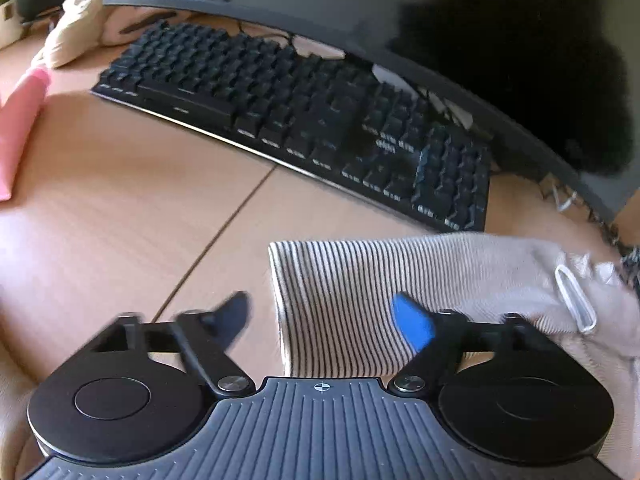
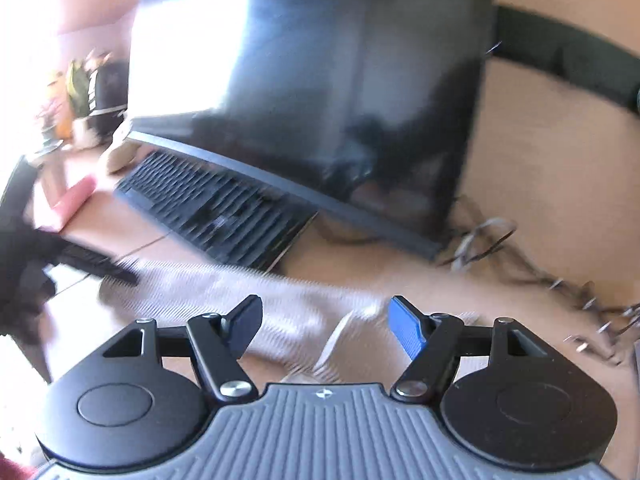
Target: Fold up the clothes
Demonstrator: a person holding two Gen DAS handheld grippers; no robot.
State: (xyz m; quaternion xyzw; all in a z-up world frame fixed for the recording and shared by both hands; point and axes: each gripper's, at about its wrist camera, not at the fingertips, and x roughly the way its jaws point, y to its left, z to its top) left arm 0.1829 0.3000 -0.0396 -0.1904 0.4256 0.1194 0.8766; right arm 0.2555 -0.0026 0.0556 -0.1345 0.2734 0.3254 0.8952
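One striped beige-and-white knit garment (image 1: 400, 292) lies flat on the light wooden table (image 1: 120, 208), with one white loop tag (image 1: 576, 300) sewn toward its right end. One black mechanical keyboard (image 1: 296, 120) and one dark curved monitor (image 1: 400, 20) sit behind it, apart from the cloth. One pink folded item (image 1: 20, 128) at far left, one cream cloth bundle (image 1: 76, 28) near the keyboard's left end. Cables (image 2: 488, 240) tangle right of the monitor.

Two claws. Left claw (image 1: 326, 318) is spread wide, nothing between its fingers; it straddles the garment's left edge, blue finger (image 1: 412, 320) over the stripes, dark finger (image 1: 232, 316) over bare table. Contact with the cloth can't be judged. Right claw (image 2: 328, 324) is also spread wide and empty, over the garment's right part; view is motion-blurred. Left claw shows blurred at that view's left edge.
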